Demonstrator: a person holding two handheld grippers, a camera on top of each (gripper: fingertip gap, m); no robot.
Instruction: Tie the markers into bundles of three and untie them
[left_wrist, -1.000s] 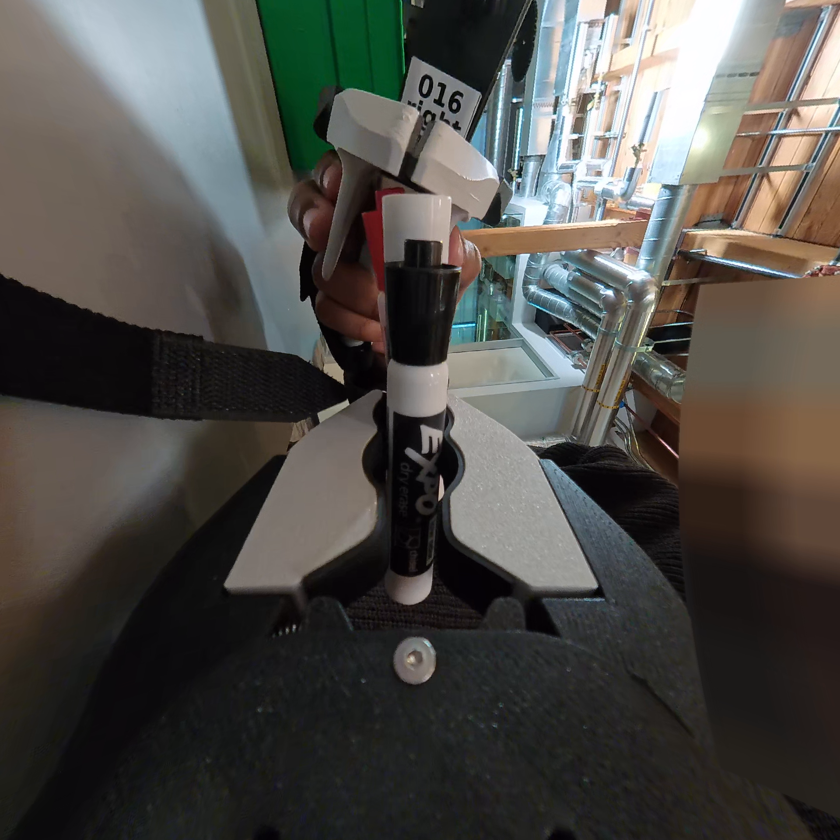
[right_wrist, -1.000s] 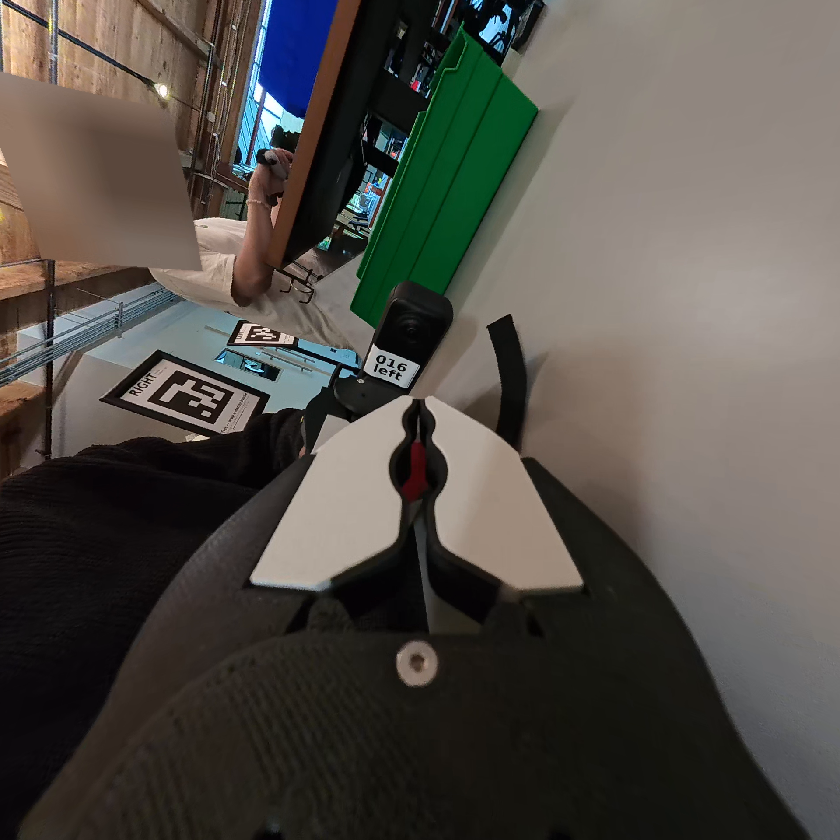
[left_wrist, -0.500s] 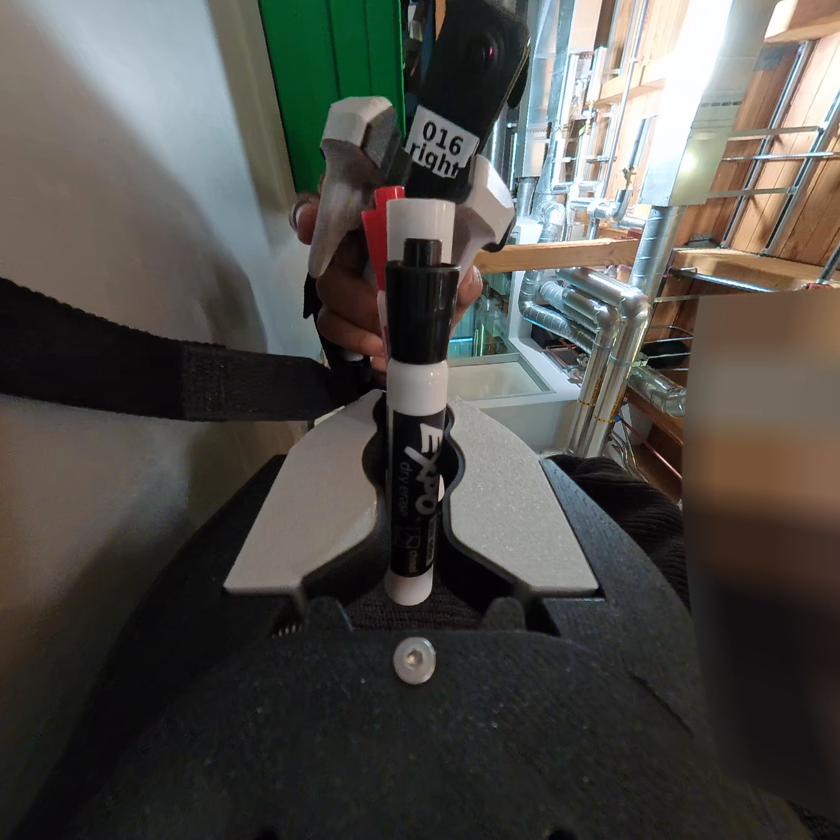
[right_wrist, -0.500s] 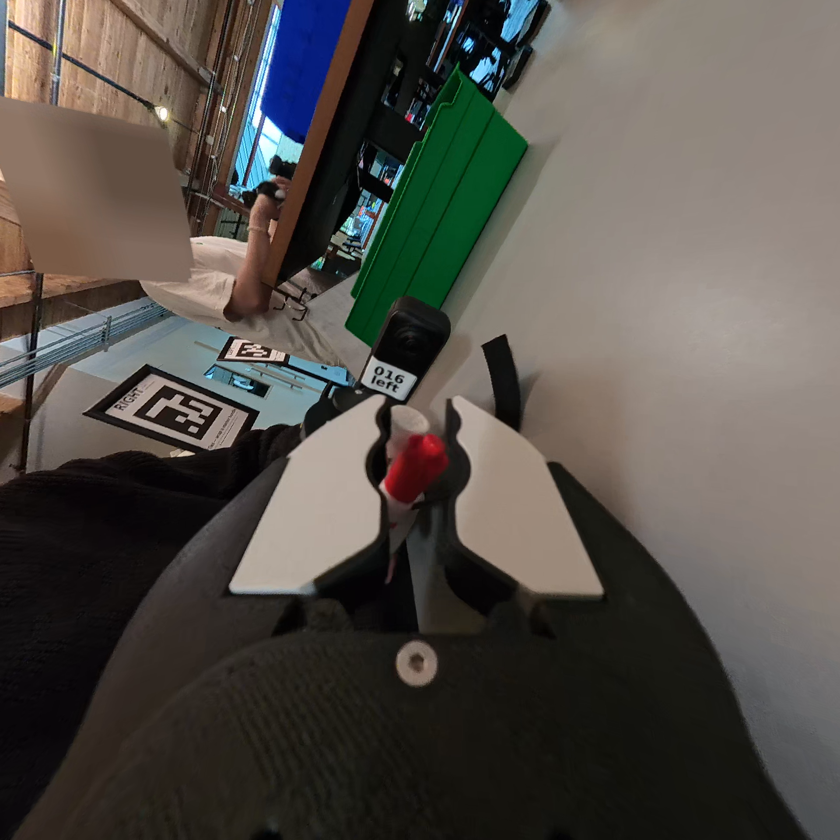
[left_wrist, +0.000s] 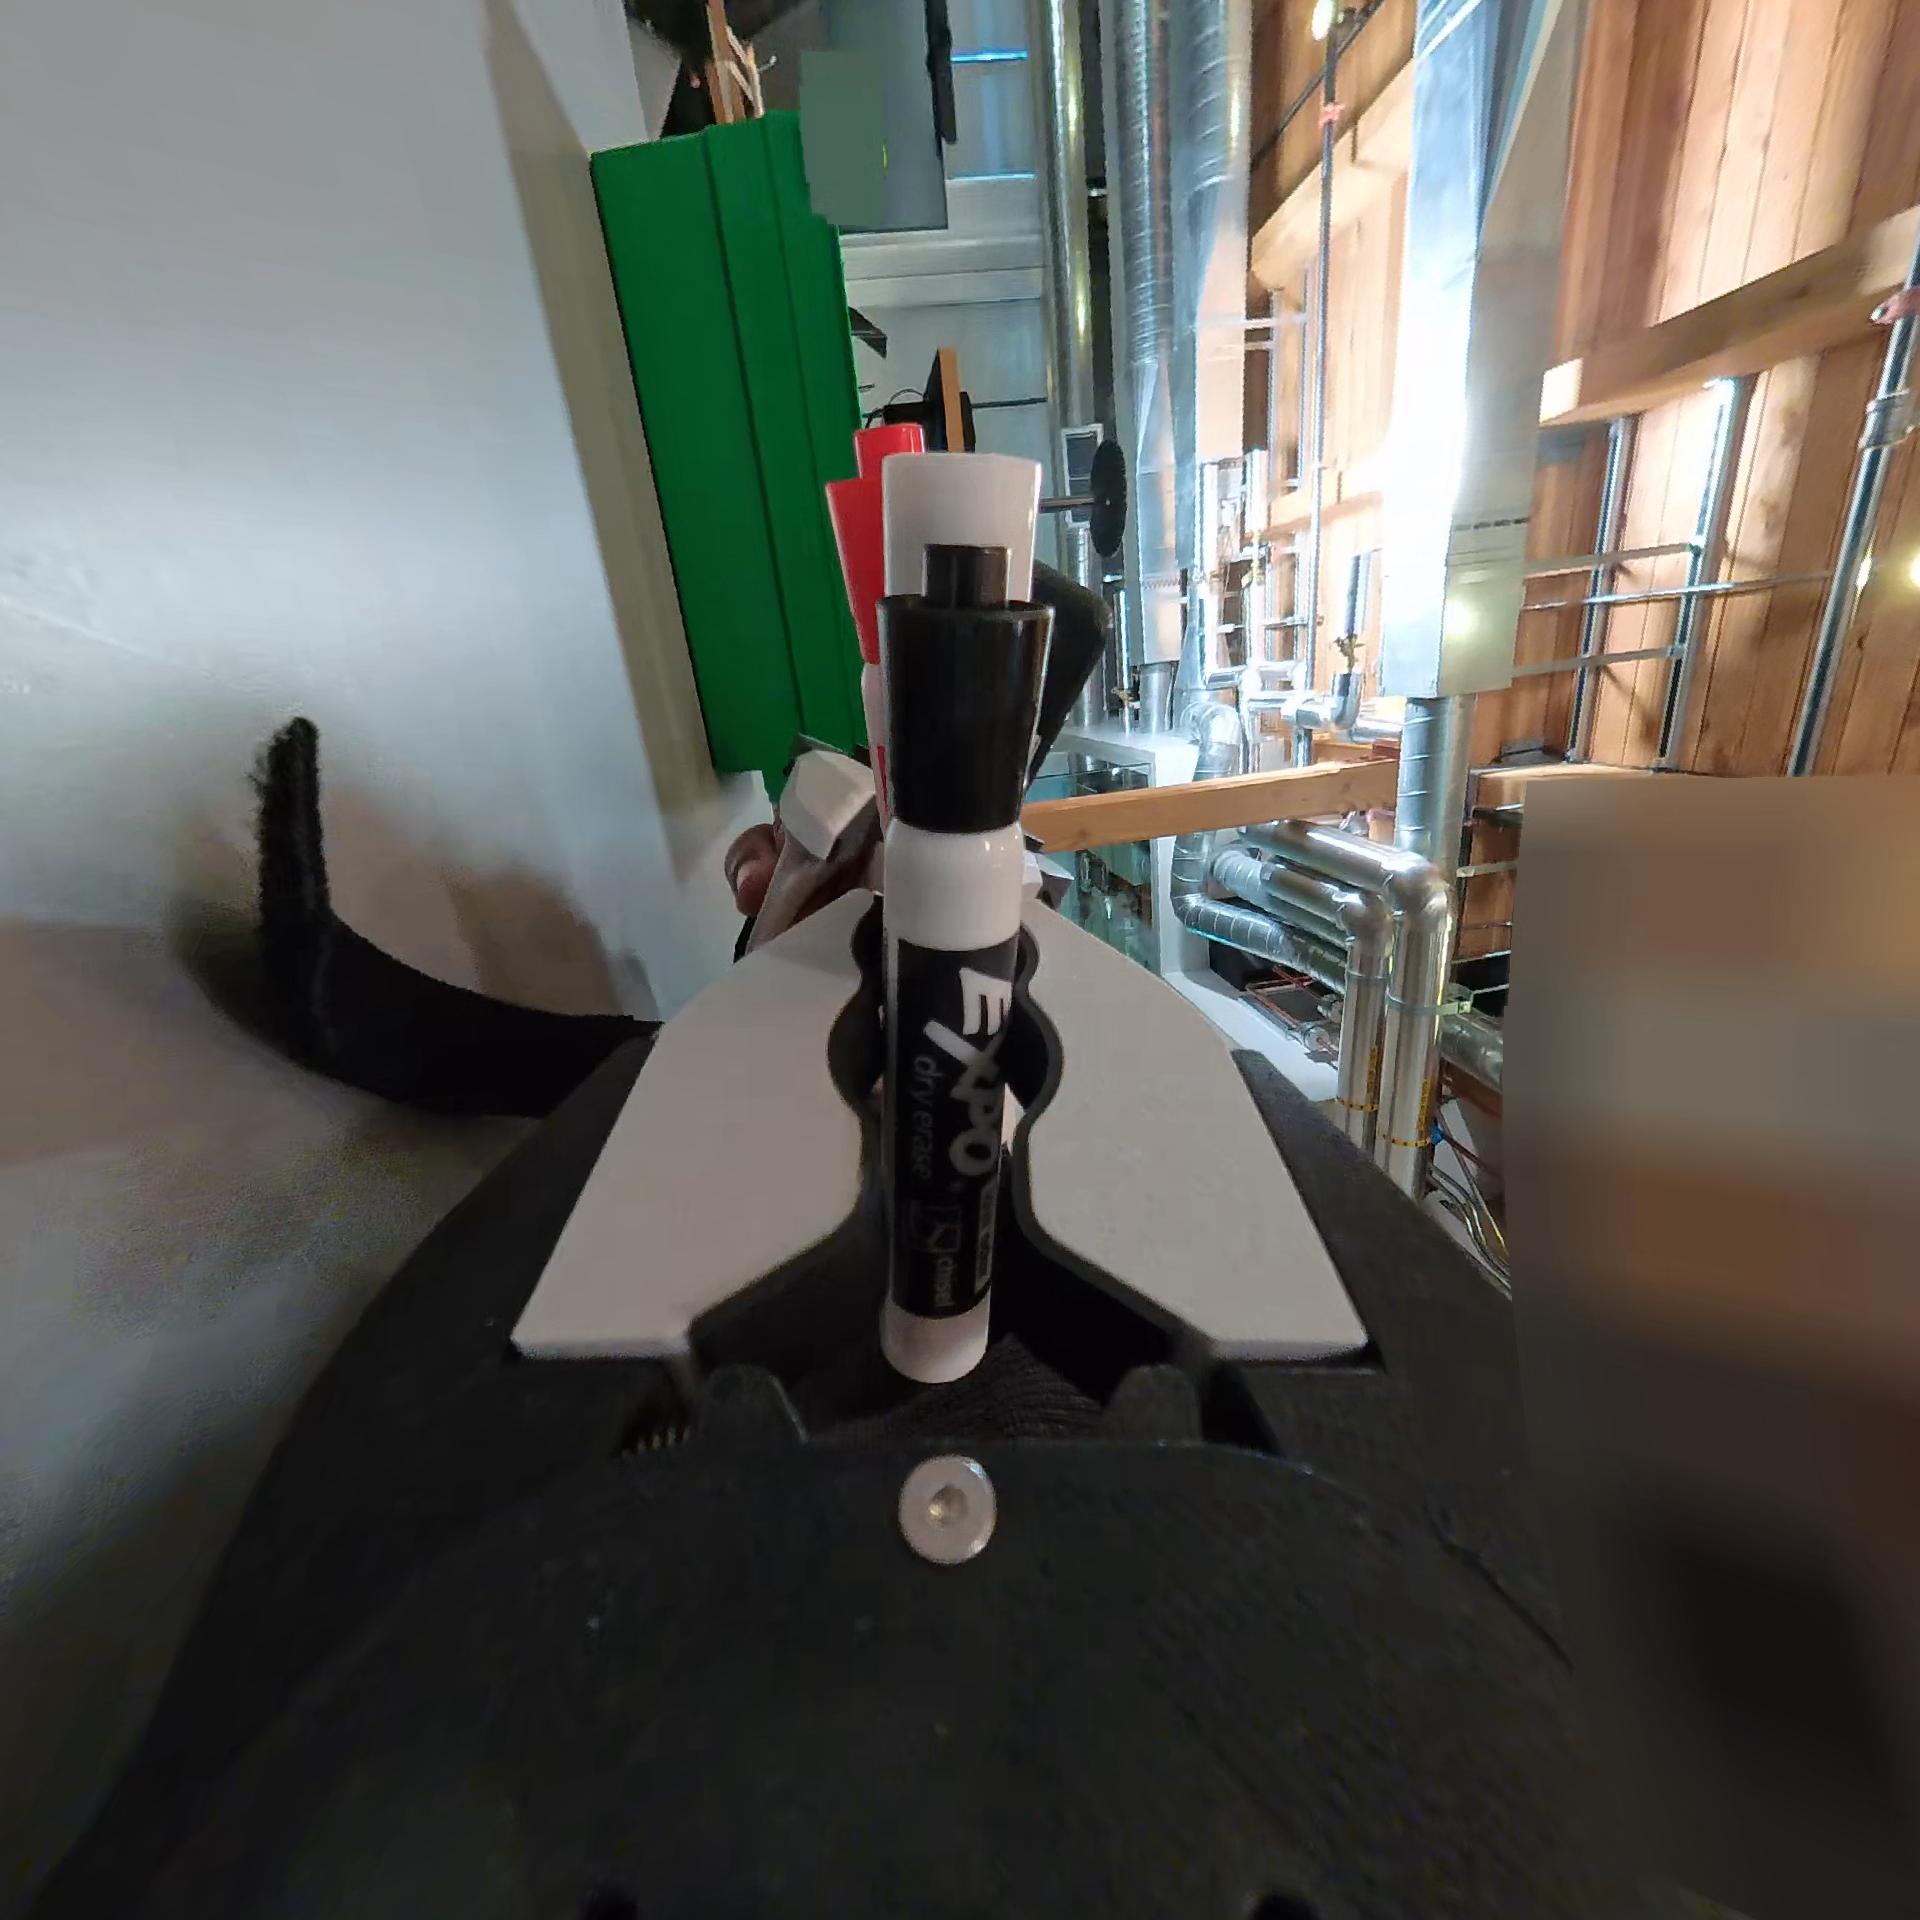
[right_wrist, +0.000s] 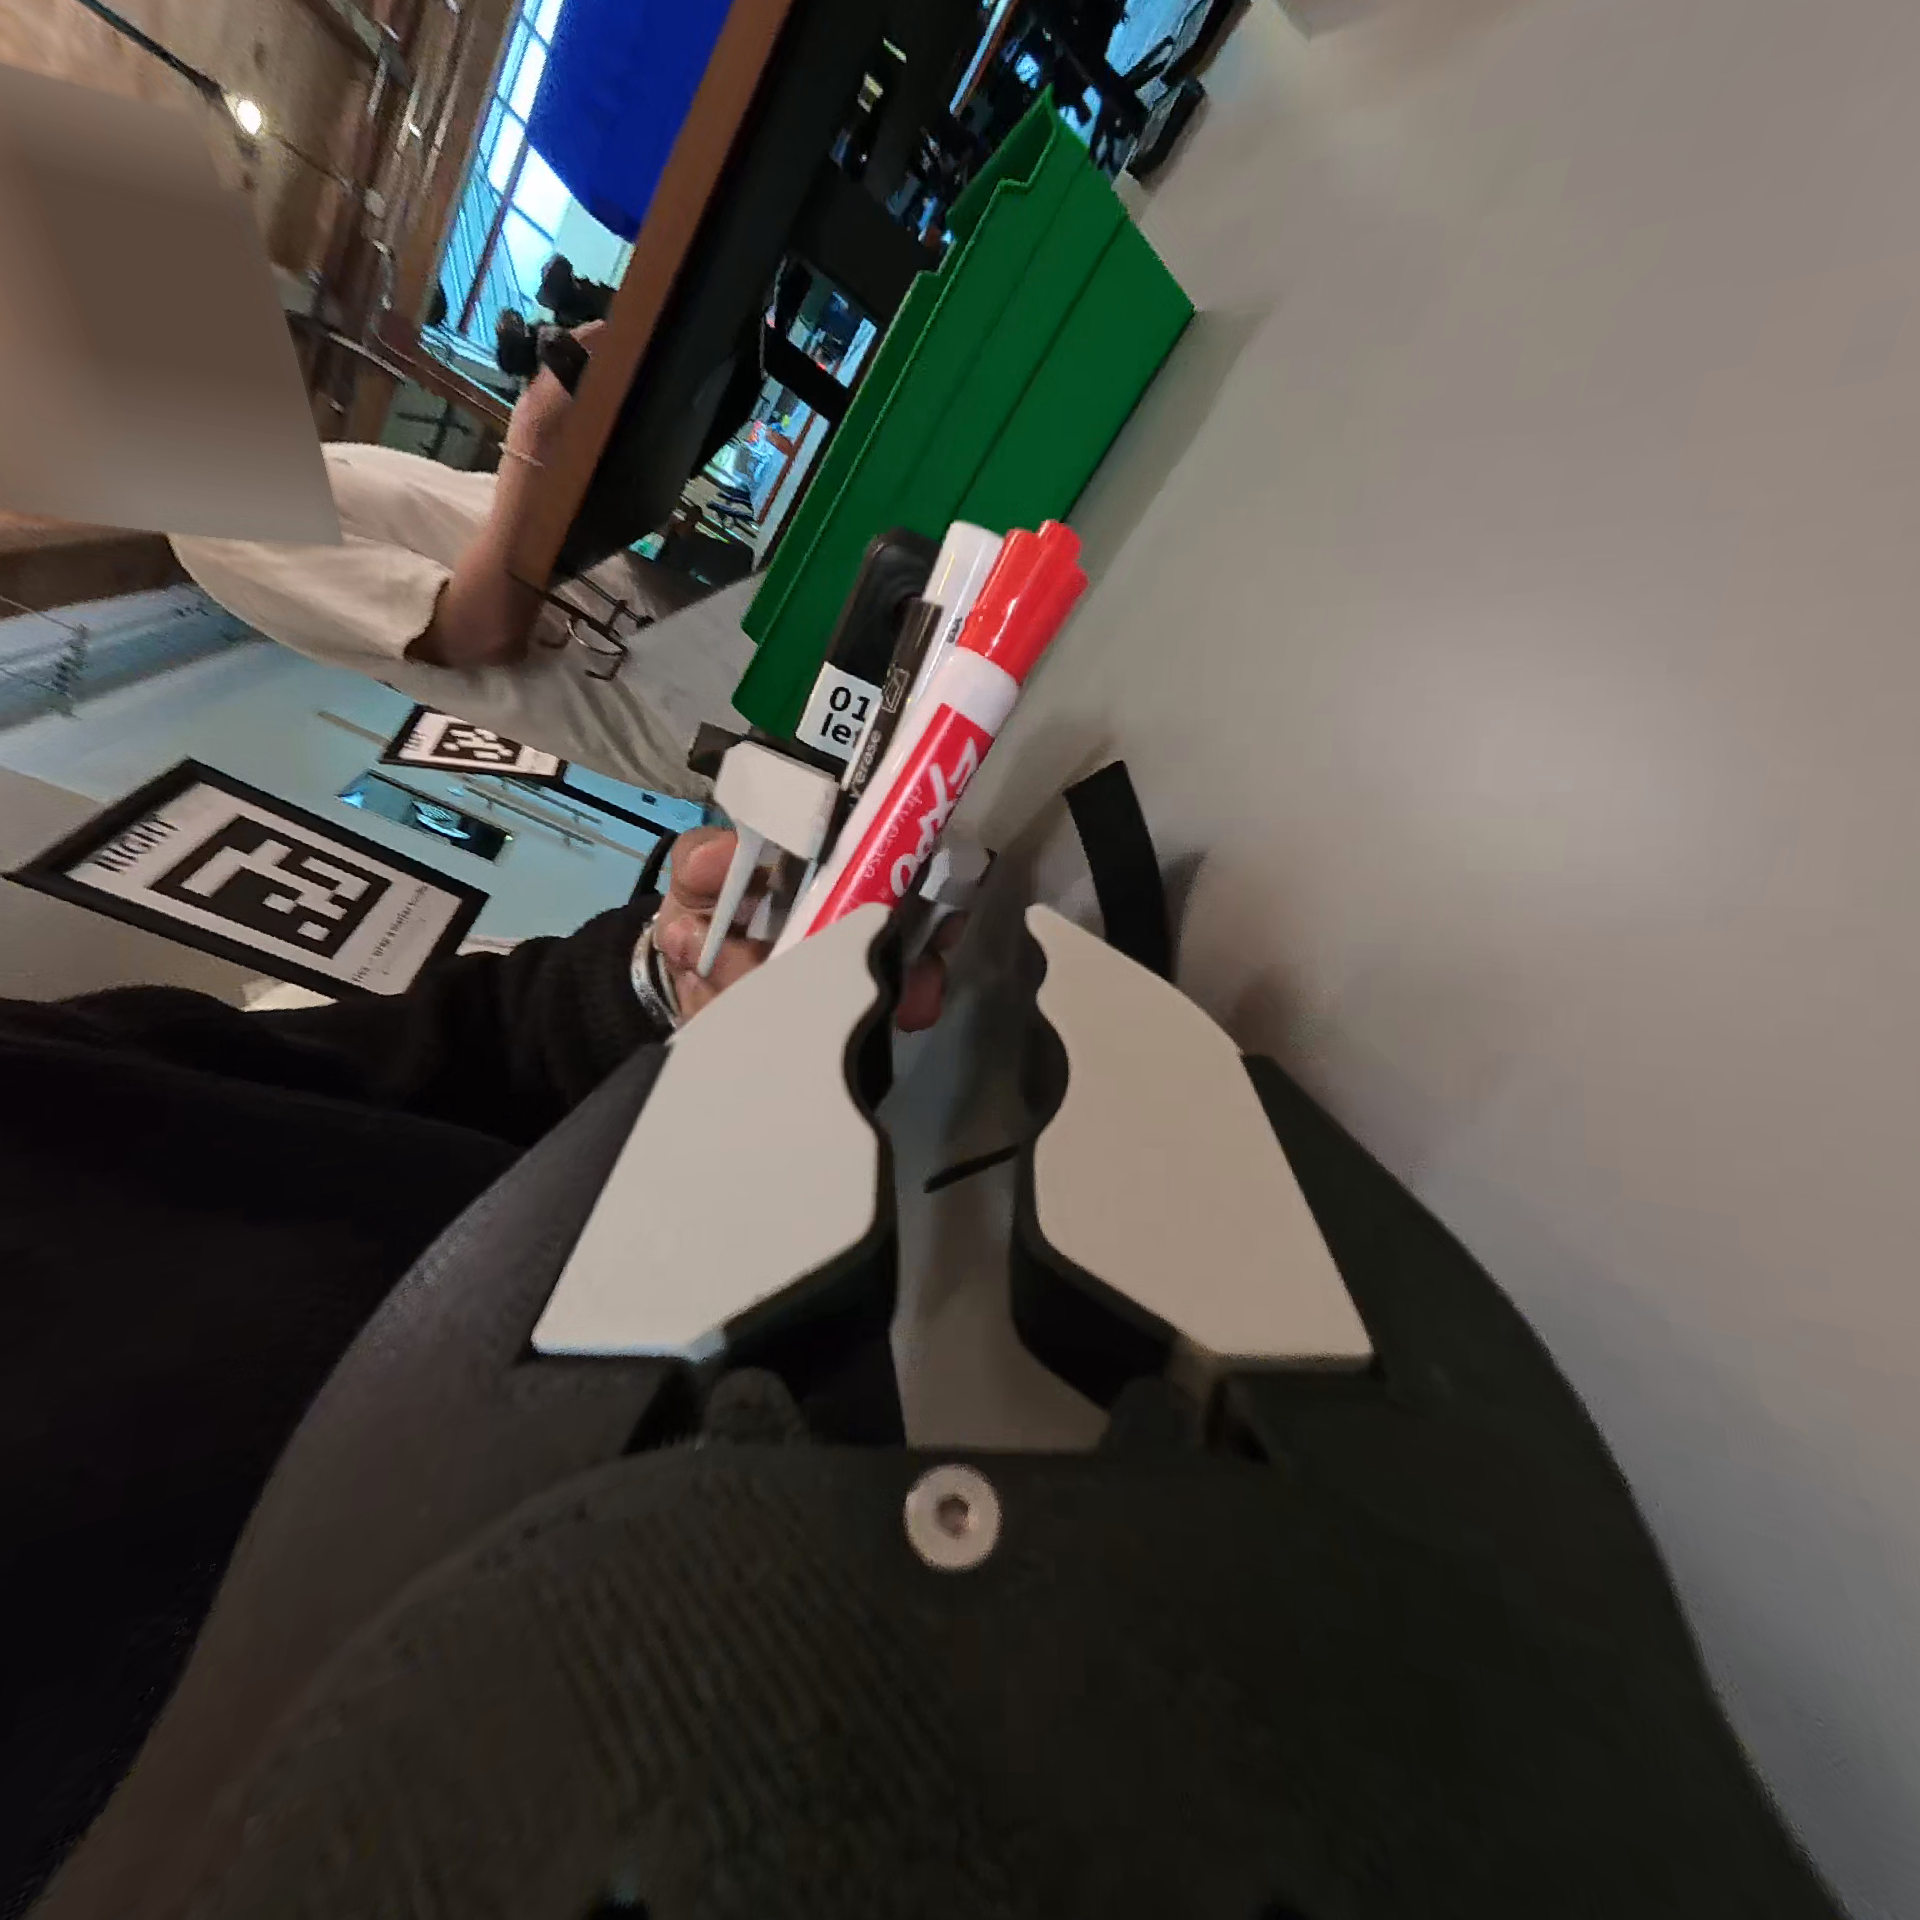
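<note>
My left gripper (left_wrist: 951, 925) is shut on a bundle of markers that points forward. A black-and-white marker (left_wrist: 951, 935) is in front, and red marker caps (left_wrist: 862, 540) show behind it. A black strap (left_wrist: 312, 935) trails from under the gripper across the white table and curls up at its end. My right gripper (right_wrist: 956, 925) is open and empty, just short of the bundle. In the right wrist view the red marker (right_wrist: 935, 748) and the left gripper (right_wrist: 779, 800) are ahead, with the strap (right_wrist: 1122, 862) beside them. A right gripper finger (left_wrist: 821, 821) shows behind the markers.
A green tray (left_wrist: 727, 468) stands at the far end of the white table (left_wrist: 208, 520); it also shows in the right wrist view (right_wrist: 987, 416). A person in a white shirt (right_wrist: 364, 603) sits beyond. A framed black-and-white tag (right_wrist: 249, 873) hangs at left. My two grippers' fingertips are within a few centimetres of each other.
My right gripper opened off the ends of the markers and drew back from them. The strap, stretched straight before, now lies slack and curled on the table.
</note>
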